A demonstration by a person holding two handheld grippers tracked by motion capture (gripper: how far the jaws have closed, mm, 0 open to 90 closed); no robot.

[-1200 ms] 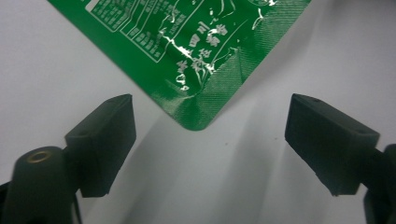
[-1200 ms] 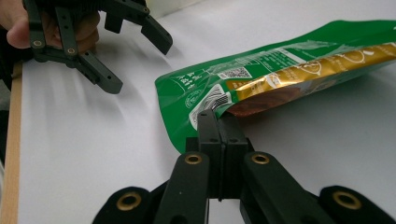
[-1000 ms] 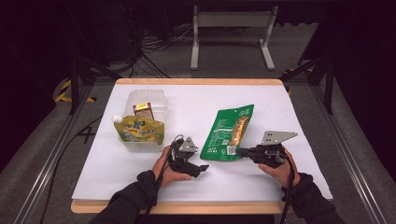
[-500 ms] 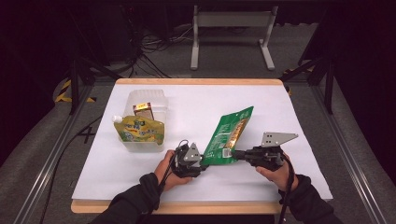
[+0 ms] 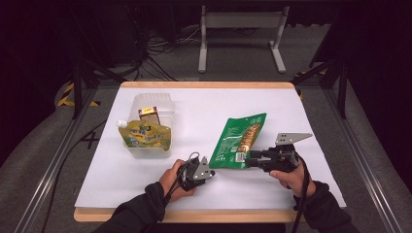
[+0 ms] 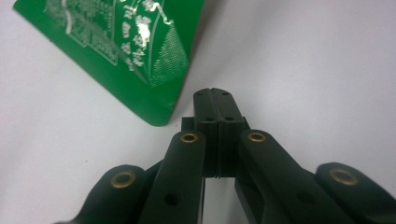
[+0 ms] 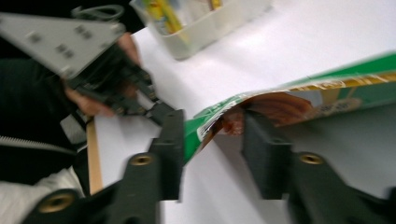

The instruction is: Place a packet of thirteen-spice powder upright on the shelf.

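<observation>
I am looking at the green snack pouch (image 5: 239, 141), which is lying on the white table cover (image 5: 311, 121), right of the middle, its far end angled away to the right. Its near edge is sitting between the jaws of my right gripper (image 5: 248, 160); those jaws have just been opening, and in the right gripper view the pouch (image 7: 299, 100) is bulging up in the gap with the pads standing clear of it, so nothing is being squeezed there. My left gripper (image 5: 210, 173) is sitting just beside the pouch's near left corner; its jaws have just been closing and are now pressed flat together. In the left gripper view the pouch's corner (image 6: 140, 60) is lying off to one side of the tips, so they are gripping nothing. Farther left, a clear plastic tub (image 5: 160, 104) is holding a yellow spouted pouch (image 5: 145, 136) and a small carton (image 5: 148, 115).
</observation>
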